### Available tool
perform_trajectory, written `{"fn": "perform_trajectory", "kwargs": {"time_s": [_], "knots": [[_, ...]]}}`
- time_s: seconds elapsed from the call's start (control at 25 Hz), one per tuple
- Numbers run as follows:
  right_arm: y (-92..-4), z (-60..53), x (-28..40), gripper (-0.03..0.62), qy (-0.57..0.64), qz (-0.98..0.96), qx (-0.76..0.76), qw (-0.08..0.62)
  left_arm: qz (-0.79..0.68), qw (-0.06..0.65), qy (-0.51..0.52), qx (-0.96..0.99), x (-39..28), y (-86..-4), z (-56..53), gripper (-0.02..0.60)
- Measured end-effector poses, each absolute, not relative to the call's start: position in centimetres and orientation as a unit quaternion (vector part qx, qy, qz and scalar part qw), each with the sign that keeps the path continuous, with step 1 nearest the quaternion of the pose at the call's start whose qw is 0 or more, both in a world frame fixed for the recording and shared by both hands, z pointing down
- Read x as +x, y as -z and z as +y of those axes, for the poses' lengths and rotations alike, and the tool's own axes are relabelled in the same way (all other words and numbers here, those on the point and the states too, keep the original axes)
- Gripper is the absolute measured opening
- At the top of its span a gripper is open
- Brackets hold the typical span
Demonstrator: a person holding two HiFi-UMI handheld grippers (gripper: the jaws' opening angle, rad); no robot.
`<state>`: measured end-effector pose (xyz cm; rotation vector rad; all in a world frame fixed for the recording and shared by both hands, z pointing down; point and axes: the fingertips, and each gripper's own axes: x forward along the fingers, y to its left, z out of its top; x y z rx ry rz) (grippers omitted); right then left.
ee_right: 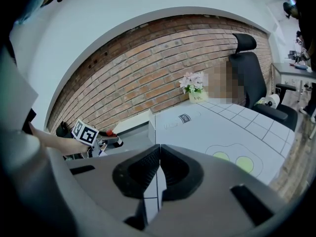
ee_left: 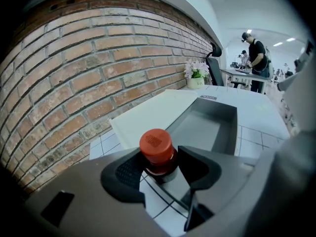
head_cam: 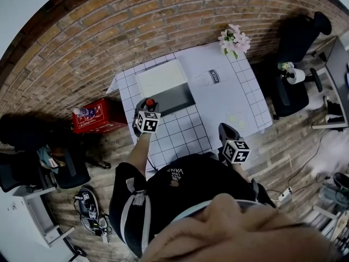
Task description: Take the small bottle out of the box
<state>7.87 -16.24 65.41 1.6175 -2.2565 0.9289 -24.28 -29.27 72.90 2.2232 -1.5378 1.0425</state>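
Note:
A small bottle with a red cap (ee_left: 156, 146) stands at the near left corner of the open dark grey box (ee_left: 217, 116); whether it is inside the wall I cannot tell. My left gripper (ee_left: 160, 166) is shut on it, a pad against each side below the cap. From the head view the red cap (head_cam: 149, 102) shows just ahead of the left gripper (head_cam: 147, 107), at the corner of the box (head_cam: 175, 97). My right gripper (ee_right: 159, 174) is shut and empty, held over the table's near right part (head_cam: 227, 131).
The box's white lid (head_cam: 161, 76) lies on the table's far left. A pot of flowers (head_cam: 234, 40) stands at the far right corner. A red crate (head_cam: 98, 117) sits on the floor to the left, and office chairs (head_cam: 297, 37) stand to the right.

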Motion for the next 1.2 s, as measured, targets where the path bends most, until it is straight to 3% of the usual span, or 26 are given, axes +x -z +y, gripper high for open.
{"fn": "perform_trajectory", "kwargs": {"time_s": [1.2], "knots": [[-64.6,-17.7,8.1,0.003,-0.304,-0.799,0.508,0.106,-0.559,0.131,-0.313,0.757,-23.7,-69.5,-27.5,0.216]]}}
